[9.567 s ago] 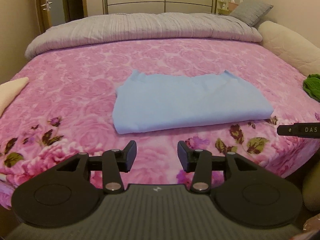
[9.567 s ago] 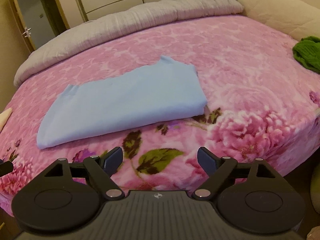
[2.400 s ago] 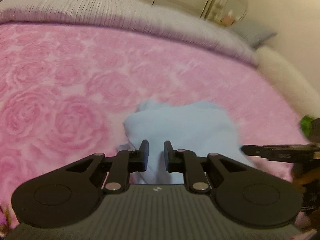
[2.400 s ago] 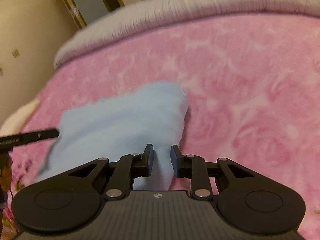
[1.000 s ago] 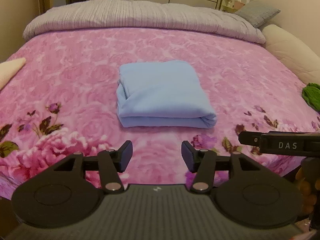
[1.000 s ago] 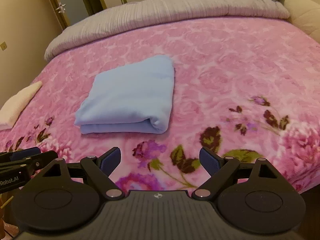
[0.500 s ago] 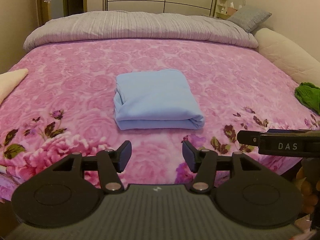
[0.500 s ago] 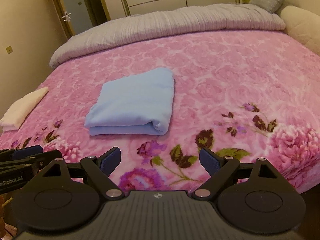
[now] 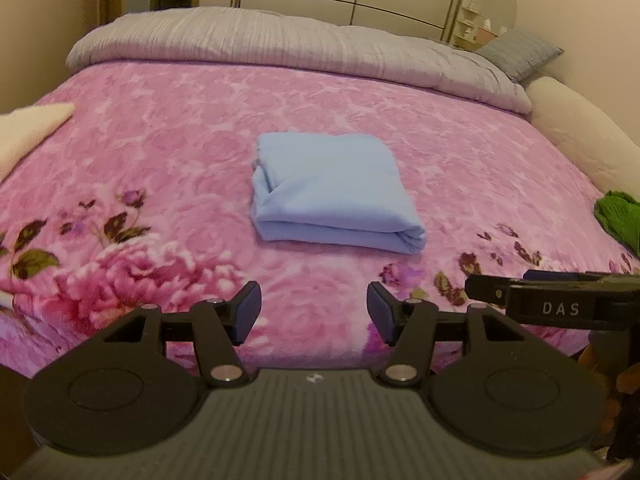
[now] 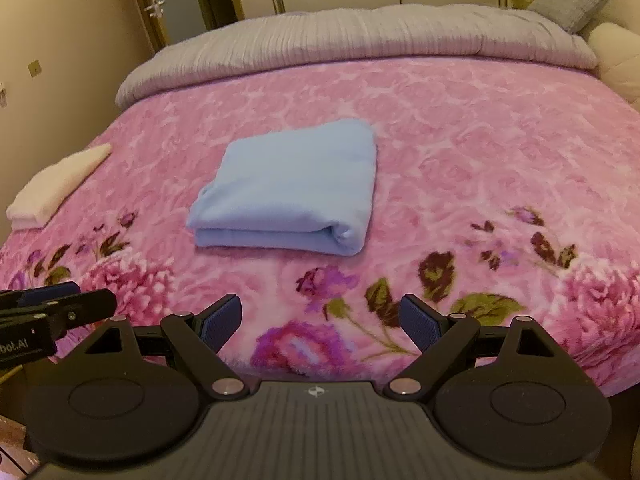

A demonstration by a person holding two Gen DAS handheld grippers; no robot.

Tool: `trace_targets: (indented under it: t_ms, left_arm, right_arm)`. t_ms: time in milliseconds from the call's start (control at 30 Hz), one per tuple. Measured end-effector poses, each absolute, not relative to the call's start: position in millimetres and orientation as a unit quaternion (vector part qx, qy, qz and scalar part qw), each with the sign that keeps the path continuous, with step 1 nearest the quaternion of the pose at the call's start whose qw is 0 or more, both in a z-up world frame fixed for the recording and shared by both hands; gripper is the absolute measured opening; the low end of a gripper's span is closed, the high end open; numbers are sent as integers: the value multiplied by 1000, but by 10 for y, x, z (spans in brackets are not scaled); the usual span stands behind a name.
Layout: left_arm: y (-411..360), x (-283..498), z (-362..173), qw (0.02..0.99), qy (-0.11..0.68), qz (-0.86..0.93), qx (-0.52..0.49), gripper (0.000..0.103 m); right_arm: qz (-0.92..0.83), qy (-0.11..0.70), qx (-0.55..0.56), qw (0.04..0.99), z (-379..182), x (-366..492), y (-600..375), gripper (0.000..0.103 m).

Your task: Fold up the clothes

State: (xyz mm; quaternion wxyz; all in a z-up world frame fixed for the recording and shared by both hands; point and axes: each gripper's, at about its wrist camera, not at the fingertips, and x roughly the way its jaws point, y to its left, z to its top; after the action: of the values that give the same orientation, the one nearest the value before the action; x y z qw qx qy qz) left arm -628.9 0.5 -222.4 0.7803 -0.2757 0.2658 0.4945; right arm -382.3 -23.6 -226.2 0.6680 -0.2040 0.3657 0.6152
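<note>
My left tongs (image 9: 313,312) and right tongs (image 10: 321,322) hang spread and empty at the near bed edge; beyond them the blue garment (image 9: 330,192) lies mid-blanket (image 9: 160,152), a compact folded bundle; folding looks finished, so nothing needs gripping.

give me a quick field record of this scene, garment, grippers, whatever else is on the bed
surface: pink floral blanket on a bed
garment: light blue garment, folded into a compact rectangle, lying mid-bed
left gripper: jaws open, short of the garment, holding nothing
right gripper: jaws open, short of the garment, holding nothing
other items: cream folded cloth at the left edge; green cloth at the right edge
far end: grey duvet
</note>
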Motion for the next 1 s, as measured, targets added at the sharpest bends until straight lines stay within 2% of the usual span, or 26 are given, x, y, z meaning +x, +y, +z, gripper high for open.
trace_targets:
  t_ms: [200, 400, 667, 1000]
  left_arm:
    - [299, -6610, -2377, 785, 194, 464, -361, 61]
    - [835, -6882, -2652, 765, 104, 431, -467, 61]
    - [1732, -6971, -3352, 714, 67, 394, -575, 60]
    - [2502, -6909, -3861, 695, 22, 328, -639, 63]
  right_arm:
    - [614, 368, -195, 671, -2338, -3811, -170, 88]
    - [621, 417, -102, 656, -2445, -3439, -55, 88]
    - [577, 567, 58, 585, -3043, -2793, 286, 82]
    - [530, 629, 139, 552, -3585, -2403, 850, 83]
